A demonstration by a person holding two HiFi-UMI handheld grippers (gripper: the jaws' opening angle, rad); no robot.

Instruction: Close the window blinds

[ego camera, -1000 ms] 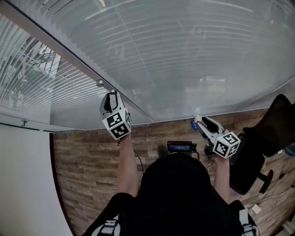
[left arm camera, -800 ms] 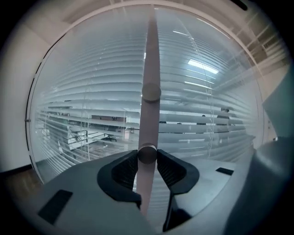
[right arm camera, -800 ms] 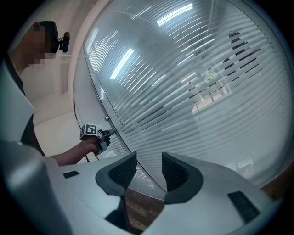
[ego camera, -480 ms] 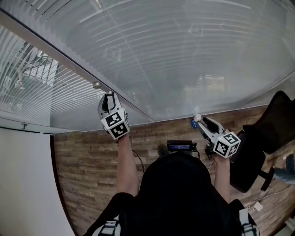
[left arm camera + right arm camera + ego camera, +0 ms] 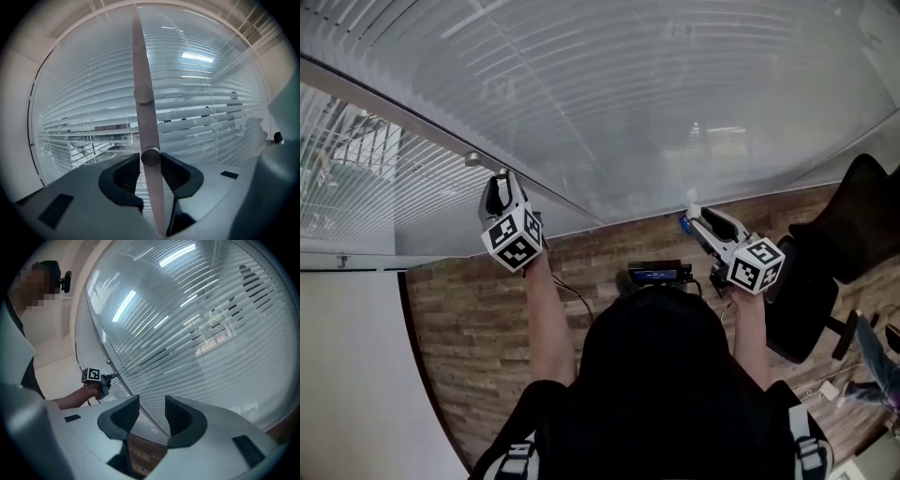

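Left gripper (image 5: 500,178) jaws, easing apart, pinch the small round grey knob (image 5: 150,156) at nine o'clock of the white slatted blinds (image 5: 675,112), likely to tilt slats. The right gripper (image 5: 690,218) waits at three o'clock, jaws apart and empty.

The blinds (image 5: 675,112) are white, striped with thin horizontal slats. The rail (image 5: 140,70) and knob (image 5: 150,157) are plain grey, perhaps faintly pink up close. The floor (image 5: 478,347) is brown with a plank pattern. The wall (image 5: 347,375) is off-white and the chair (image 5: 853,234) black. The right gripper (image 5: 688,217) is white with dark grey pads, a blue spot at its tip and black-and-white square markers.
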